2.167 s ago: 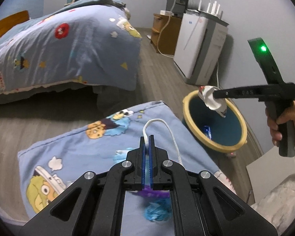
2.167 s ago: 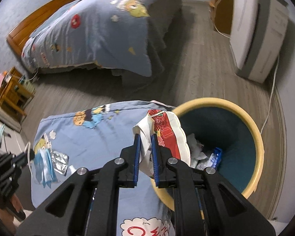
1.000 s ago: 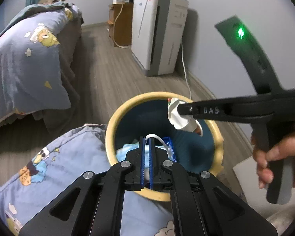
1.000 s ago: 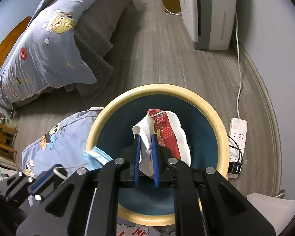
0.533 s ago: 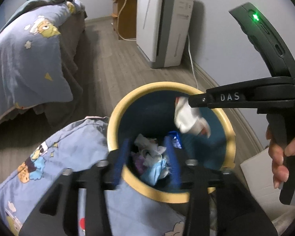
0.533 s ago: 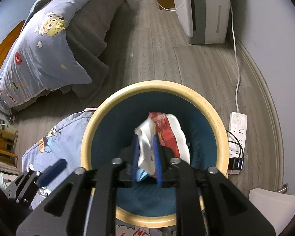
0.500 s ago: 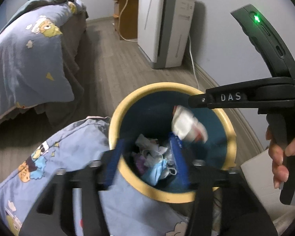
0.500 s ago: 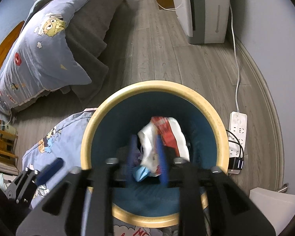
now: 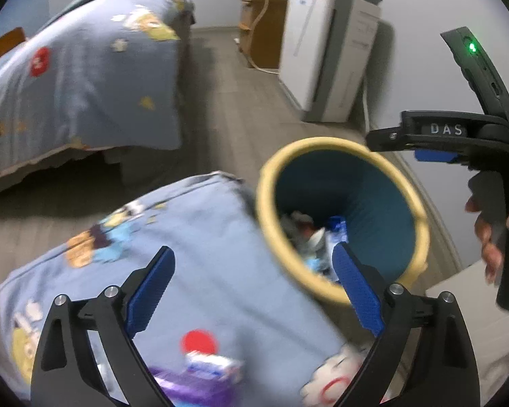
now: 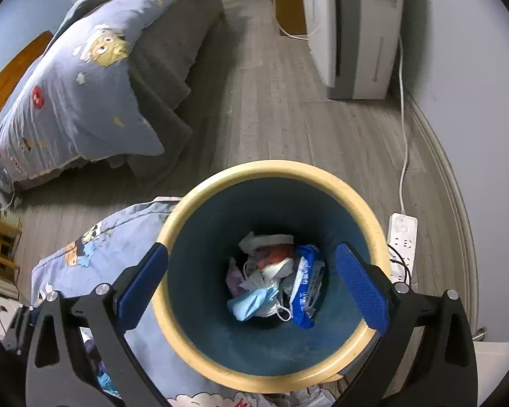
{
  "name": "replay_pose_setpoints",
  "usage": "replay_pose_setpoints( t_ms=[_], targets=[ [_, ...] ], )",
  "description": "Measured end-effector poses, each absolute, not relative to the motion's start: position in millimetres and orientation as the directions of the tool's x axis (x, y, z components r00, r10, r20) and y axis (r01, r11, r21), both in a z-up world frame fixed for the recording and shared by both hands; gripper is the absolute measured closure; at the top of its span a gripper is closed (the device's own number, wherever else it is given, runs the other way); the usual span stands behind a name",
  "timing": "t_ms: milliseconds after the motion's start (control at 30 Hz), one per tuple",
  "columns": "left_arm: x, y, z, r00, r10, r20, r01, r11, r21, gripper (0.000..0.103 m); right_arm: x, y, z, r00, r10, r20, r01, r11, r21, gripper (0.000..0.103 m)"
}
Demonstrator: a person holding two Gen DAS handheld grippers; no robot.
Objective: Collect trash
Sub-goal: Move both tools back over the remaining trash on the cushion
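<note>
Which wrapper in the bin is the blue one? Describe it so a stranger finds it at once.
Start at the yellow-rimmed bin. In the trash heap at its bottom, the blue wrapper lies on the right, beside the pale blue face mask. Only it is dark blue with white print.

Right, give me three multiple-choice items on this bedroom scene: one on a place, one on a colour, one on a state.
1. Where does the blue face mask lie?
A. inside the bin
B. on the bed
C. on the wooden floor

2. What colour is the rim of the bin?
A. red
B. pale yellow
C. black

3. How do the right tongs stand?
A. shut on a wrapper
B. shut and empty
C. open and empty

Answers:
1. A, it sits among the trash at the bottom of the bin.
2. B, a pale yellow ring tops the dark teal inside.
3. C, the blue pads stand wide apart over the bin, having just been opening, with nothing gripped.
</note>
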State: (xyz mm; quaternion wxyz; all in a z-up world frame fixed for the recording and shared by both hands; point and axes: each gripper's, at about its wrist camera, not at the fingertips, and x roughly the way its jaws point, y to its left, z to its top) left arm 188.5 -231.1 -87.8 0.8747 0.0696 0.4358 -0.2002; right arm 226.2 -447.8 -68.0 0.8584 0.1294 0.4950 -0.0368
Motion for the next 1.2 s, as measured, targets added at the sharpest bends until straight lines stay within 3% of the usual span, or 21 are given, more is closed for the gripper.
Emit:
replay_pose_setpoints(
  t_ms=[333,500,800,1200],
  targets=[
    [163.3,-95.8,-47.6,0.598,-0.111,-0.793,0.219,0.975,0.028,0.008,224.1,-364.6,-44.0,0.518,0.124,-0.846,0.004,0.989,0.148,0.006],
    [138.9,-30.9,-22.9,0.621,-0.026,-0.784,0.137,0.988,0.076,0.006,212.6,-299.7,-34.5,0.537,0.186,-0.823,-0.178,0.978,0.106,0.006],
    [111.6,52.9,-25.8,0.630,-0.001,-0.777,-0.030,0.999,-0.025,0.005,186.3,-174.9,-71.9,0.412,0.300,-0.860,-0.506,0.861,0.059,0.006],
    [127.8,114.4,-34.5,0.633,0.052,-0.773,-0.114,0.993,-0.027,0.005,173.6,-69.4,-128.7,0.238,0.323,-0.916,-0.730,0.682,0.050,0.006]
  ],
)
